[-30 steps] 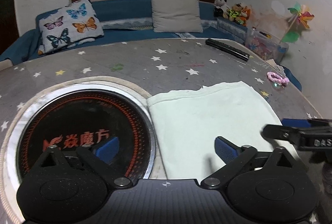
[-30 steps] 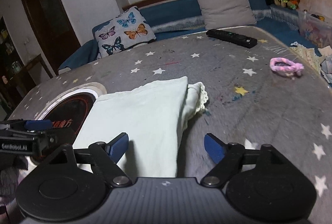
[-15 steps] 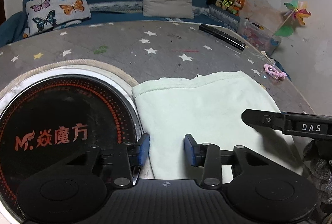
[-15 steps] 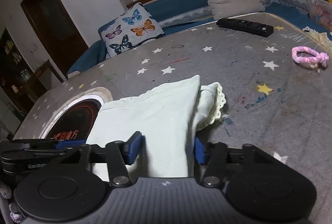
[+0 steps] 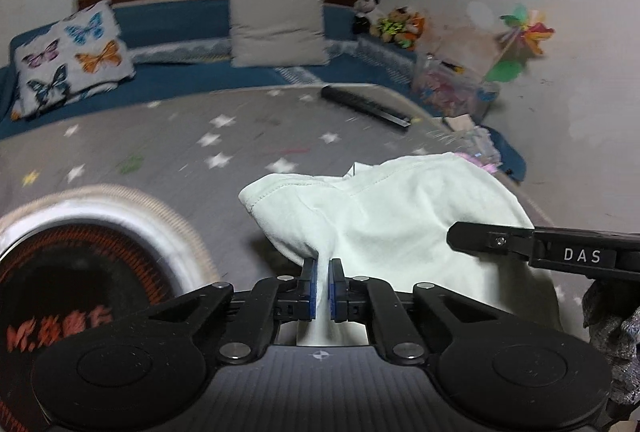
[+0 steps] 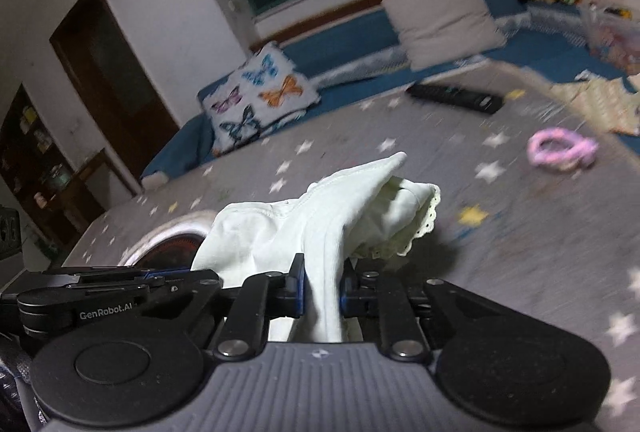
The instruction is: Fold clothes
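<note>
Garment [image 5: 384, 216], flat before, now hangs pinched in both closed jaws.

From here I count one pale garment [image 5: 404, 220], two tongs [image 5: 320, 282] [image 6: 320, 290], two cushions [image 5: 72, 56] [image 5: 278, 28], one remote [image 5: 366, 106], one pink hair tie [image 6: 560, 148], one pinwheel [image 5: 520, 36], one round burner [image 5: 60, 272] and three plush toys [image 5: 394, 22].

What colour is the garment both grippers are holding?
Pale mint-white garment, with a cream lace-edged trim; clearest in the right wrist view.
</note>
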